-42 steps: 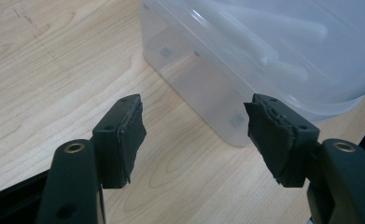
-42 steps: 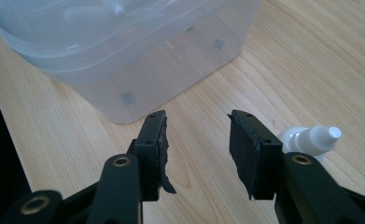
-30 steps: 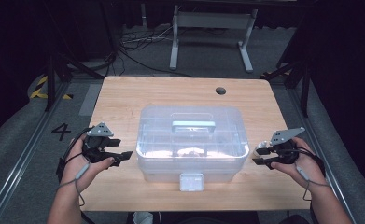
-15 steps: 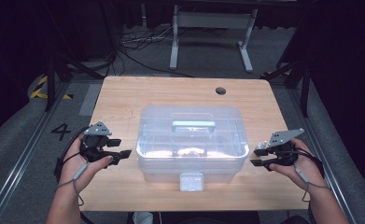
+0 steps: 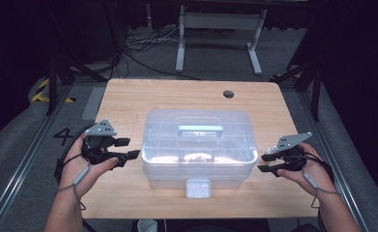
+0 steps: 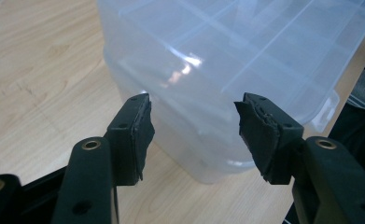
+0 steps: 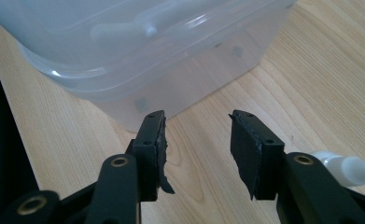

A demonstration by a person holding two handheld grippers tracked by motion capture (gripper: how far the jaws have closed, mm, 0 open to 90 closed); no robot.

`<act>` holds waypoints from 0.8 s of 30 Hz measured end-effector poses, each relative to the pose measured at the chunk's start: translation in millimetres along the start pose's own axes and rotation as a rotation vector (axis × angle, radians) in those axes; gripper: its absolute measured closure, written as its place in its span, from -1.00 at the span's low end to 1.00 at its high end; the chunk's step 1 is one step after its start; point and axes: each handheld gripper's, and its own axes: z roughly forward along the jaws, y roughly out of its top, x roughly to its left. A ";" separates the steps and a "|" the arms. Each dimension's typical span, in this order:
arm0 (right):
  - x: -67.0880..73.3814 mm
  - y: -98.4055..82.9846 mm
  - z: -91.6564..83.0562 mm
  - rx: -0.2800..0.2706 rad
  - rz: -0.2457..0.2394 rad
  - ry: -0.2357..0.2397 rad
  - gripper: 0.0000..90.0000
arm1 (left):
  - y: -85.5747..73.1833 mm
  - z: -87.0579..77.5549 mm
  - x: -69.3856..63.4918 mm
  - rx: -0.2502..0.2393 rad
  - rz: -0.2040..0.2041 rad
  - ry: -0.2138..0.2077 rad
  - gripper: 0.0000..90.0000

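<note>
Approach stage, by the look of it: left gripper [image 5: 128, 148] and right gripper [image 5: 266, 163] poised at opposite ends of the clear plastic storage box [image 5: 197, 145], jaws spread wide on both, nothing held. Box standing on the tabletop [image 5: 128, 99] between the two grippers, just ahead of each set of jaws, lid down, pale carry handle [image 5: 200, 129] on top, front latch [image 5: 198, 188] facing the person's side. Long axis lying from one gripper across to the other, parallel to the near edge of the tabletop; handle running the same way. In the left gripper view, box corner [image 6: 203, 154] directly beyond the open jaws, near but apart from the pads [image 6: 142, 135]. In the right gripper view, lower box wall [image 7: 171, 93] ahead and slightly left of the jaws, likewise untouched. Next move, most likely: either closing in from both ends for a two-sided lift, or shifting toward the latch to open it; either way calling for level, matched advance, since thin smooth walls could slip or flex.
</note>
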 end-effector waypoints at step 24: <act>4.0 -13.3 -11.3 -0.017 0.041 -0.008 0.24 | 65.8 34.0 -16.2 -0.050 0.135 -0.121 -0.10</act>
